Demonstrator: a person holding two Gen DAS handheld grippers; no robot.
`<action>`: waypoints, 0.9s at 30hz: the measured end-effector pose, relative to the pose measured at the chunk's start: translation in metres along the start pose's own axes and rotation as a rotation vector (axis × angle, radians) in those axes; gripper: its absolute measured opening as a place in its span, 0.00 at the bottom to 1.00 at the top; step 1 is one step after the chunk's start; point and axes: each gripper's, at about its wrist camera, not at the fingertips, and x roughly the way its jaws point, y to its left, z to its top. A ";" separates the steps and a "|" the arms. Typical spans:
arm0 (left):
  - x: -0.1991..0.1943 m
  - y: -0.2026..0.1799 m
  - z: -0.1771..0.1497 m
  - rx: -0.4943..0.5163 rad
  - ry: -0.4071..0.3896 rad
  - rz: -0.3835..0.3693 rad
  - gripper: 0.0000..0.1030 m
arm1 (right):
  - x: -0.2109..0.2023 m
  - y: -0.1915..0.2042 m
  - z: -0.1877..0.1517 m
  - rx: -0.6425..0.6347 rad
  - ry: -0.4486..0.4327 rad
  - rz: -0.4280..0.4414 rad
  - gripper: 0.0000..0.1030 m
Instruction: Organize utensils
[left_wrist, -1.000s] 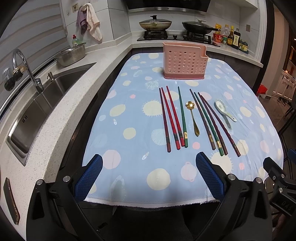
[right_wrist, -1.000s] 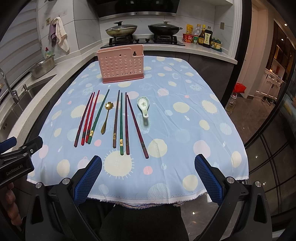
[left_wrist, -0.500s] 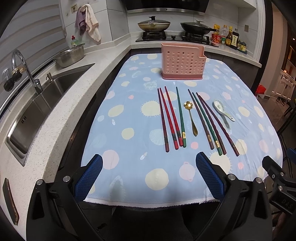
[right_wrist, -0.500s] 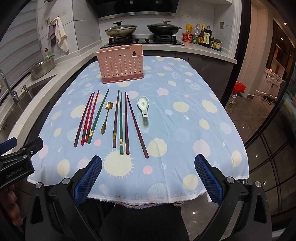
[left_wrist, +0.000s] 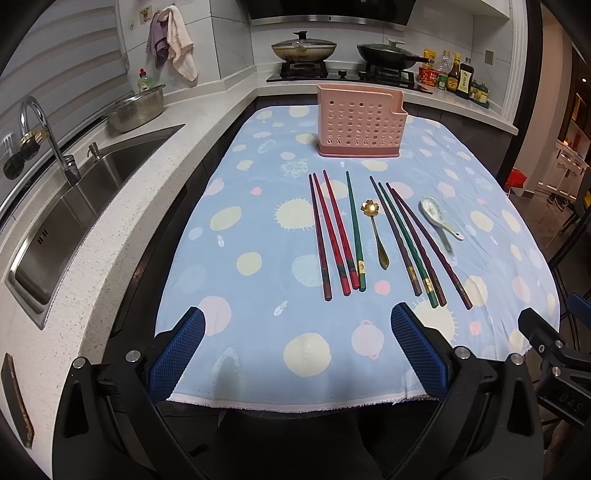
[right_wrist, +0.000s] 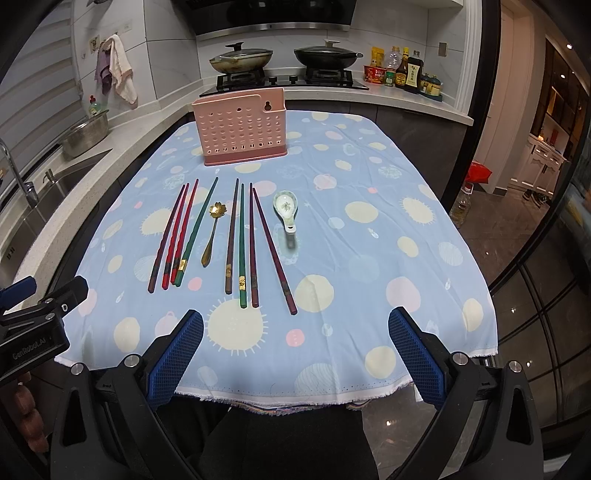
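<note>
Nothing sorted yet: your chopsticks and spoons lie before the empty-looking pink holder; left gripper and right gripper both wide, holding nothing

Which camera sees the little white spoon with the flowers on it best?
The right wrist view. There the white spoon lies near the middle, its bowl facing the camera so the flower pattern shows, beside the chopsticks. In the left wrist view the white spoon sits off to the side and looks more slanted.
</note>
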 end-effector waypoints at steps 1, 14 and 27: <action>0.000 0.000 0.000 0.000 -0.002 -0.001 0.93 | 0.000 0.000 0.000 0.000 0.000 0.000 0.94; 0.002 0.001 -0.001 -0.012 0.009 0.017 0.93 | -0.001 0.001 0.000 0.000 0.001 0.002 0.94; 0.004 0.006 0.000 -0.034 0.026 0.012 0.93 | 0.001 0.003 -0.001 -0.002 0.001 0.003 0.94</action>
